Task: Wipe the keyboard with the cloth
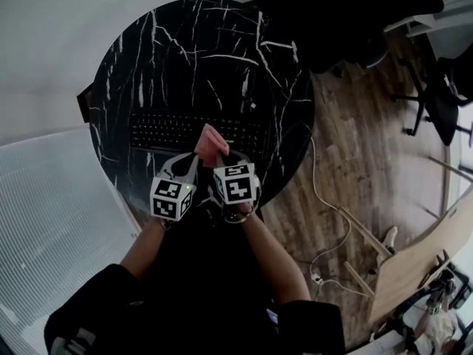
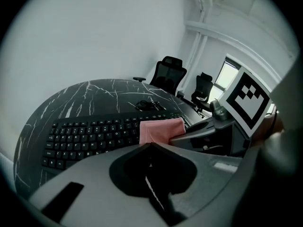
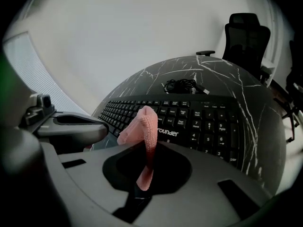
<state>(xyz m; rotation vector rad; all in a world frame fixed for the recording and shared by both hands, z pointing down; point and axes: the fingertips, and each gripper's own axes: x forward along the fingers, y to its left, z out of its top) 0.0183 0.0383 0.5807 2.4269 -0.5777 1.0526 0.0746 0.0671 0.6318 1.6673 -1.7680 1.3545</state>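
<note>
A black keyboard [image 1: 177, 132] lies across the near half of a round black marble table [image 1: 199, 43]. A pink cloth [image 1: 211, 145] stands up over the keyboard's front edge, near its middle. My right gripper [image 1: 220, 161] is shut on the cloth. In the right gripper view the cloth [image 3: 144, 136] rises pinched from between the jaws of the right gripper [image 3: 143, 174], above the keyboard [image 3: 189, 119]. My left gripper [image 1: 190, 167] hovers just left of it, shut and holding nothing. The left gripper view shows the left gripper [image 2: 150, 148] closed, with the cloth [image 2: 161, 129] beyond over the keyboard [image 2: 94, 134].
A small coil of black cable [image 3: 181, 85] lies on the table behind the keyboard. Black office chairs [image 1: 347, 13] stand past the table's far right. Wooden floor [image 1: 355, 146] with a white cable [image 1: 325, 205] lies to the right; a white wall [image 1: 44, 50] to the left.
</note>
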